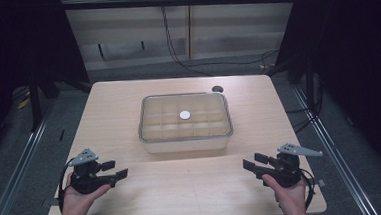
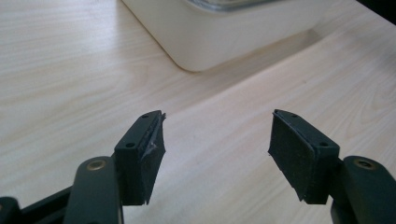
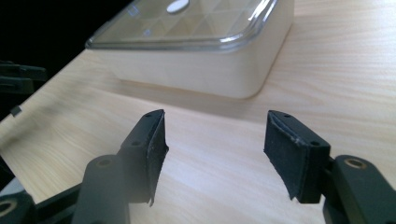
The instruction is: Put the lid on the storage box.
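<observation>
A white compartment box (image 1: 185,124) with a clear lid stands mid-table, a small white round piece (image 1: 184,115) at its middle. My left gripper (image 1: 116,170) rests near the table's front left corner, held by a hand, open with nothing between its pads (image 2: 152,149). My right gripper (image 1: 253,163) sits at the front right, also open and empty. In the left gripper view the box's near corner (image 2: 205,37) lies ahead of the left gripper (image 2: 217,154). The right gripper view shows the box (image 3: 196,70) with its clear lid (image 3: 187,25) beyond the right gripper (image 3: 215,151).
The light wooden table (image 1: 183,188) has a dark round hole (image 1: 217,89) behind the box. Black cables (image 1: 185,57) run across the floor beyond the far edge. Metal rails flank the table on both sides. Bare wood lies between the two grippers.
</observation>
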Demonstrator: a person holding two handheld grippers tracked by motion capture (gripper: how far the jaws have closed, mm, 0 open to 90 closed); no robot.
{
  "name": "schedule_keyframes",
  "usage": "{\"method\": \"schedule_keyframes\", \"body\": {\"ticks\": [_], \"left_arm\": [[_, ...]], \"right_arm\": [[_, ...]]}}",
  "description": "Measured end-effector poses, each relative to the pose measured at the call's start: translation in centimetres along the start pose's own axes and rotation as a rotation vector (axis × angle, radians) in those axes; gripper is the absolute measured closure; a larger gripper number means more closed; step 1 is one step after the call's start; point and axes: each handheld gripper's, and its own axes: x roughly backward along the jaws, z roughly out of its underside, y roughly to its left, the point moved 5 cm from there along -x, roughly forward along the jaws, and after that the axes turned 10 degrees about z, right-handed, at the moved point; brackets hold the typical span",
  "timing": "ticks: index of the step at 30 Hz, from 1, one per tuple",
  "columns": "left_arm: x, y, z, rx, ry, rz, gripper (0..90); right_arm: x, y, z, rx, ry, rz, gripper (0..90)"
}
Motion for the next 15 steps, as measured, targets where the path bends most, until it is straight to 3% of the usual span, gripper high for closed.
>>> {"method": "schedule_keyframes", "body": {"ticks": [6,9,11,12,13,15], "left_arm": [[0.3,-1.0,1.6,-0.006,0.008,0.002,35.3],[0.2,-1.1,2.4,0.010,0.019,0.002,34.9],[0.2,-1.2,2.7,0.013,0.010,-0.021,34.4],[0.2,-1.2,2.8,-0.009,0.020,-0.038,33.1],[0.1,-1.2,2.8,-0.016,0.023,-0.054,33.1],[-0.1,-1.3,2.7,0.009,0.013,-0.021,31.4]], "right_arm": [[0.9,-0.7,1.7,-0.015,-0.013,0.027,37.7],[1.0,-0.9,2.1,-0.017,-0.012,0.044,37.7],[1.1,-1.1,2.3,-0.028,-0.014,0.051,36.3],[1.2,-1.3,2.4,-0.005,-0.013,0.086,34.7],[1.2,-1.3,2.4,-0.005,-0.013,0.086,34.7],[1.0,-1.6,2.8,-0.002,0.003,0.103,31.8]]}}
